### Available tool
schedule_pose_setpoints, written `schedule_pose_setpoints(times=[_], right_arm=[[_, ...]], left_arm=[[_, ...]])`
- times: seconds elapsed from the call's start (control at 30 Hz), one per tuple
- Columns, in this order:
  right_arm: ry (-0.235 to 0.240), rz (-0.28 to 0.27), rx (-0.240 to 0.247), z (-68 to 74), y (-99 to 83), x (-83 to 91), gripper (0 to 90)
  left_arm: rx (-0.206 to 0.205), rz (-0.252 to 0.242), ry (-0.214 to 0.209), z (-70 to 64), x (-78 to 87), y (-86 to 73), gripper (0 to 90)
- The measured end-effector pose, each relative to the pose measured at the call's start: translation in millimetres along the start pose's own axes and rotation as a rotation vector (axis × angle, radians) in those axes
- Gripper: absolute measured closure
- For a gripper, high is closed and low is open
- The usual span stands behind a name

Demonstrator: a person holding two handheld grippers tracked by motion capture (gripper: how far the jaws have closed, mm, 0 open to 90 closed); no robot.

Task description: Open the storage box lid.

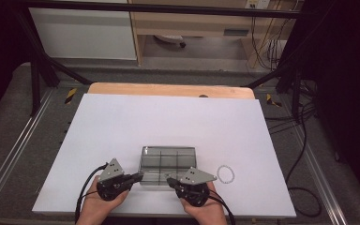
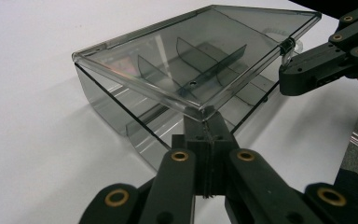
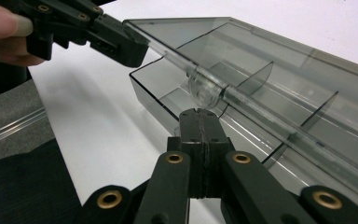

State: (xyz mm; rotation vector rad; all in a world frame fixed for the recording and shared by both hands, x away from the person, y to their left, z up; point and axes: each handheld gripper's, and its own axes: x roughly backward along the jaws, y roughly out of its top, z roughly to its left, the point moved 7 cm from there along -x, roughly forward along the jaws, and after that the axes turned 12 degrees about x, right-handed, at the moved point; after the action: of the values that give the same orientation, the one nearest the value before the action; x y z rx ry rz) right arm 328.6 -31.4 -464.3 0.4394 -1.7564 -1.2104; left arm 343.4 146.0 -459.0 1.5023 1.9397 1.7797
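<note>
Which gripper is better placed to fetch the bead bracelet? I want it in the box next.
Right, probably. The bracelet lies just right of the right gripper, while the left gripper sits across the box, propping a lid corner.

White table [image 1: 122, 126] bears compartment box [image 1: 168, 158], bead bracelet [image 1: 225, 174].

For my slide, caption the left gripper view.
Left tongs pressed shut under the raised lid's corner; right tongs at the latch of the smoky divided box.
</note>
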Motion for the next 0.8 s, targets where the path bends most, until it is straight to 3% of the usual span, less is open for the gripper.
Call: schedule_pose_setpoints(times=[0.2,0.5,0.8], right_arm=[[-0.016,0.015,0.004,-2.2,-5.9,15.5,79.8],[-0.058,0.003,-0.024,-18.1,-11.9,40.3,66.8],[-0.135,0.044,-0.051,-40.3,-18.4,47.5,37.1]], left_arm=[[0.02,-0.01,-0.011,3.9,-0.3,7.9,89.9],[0.029,-0.015,-0.008,6.1,-5.3,20.9,90.0],[0.047,-0.023,-0.012,10.9,-7.5,33.7,89.9]])
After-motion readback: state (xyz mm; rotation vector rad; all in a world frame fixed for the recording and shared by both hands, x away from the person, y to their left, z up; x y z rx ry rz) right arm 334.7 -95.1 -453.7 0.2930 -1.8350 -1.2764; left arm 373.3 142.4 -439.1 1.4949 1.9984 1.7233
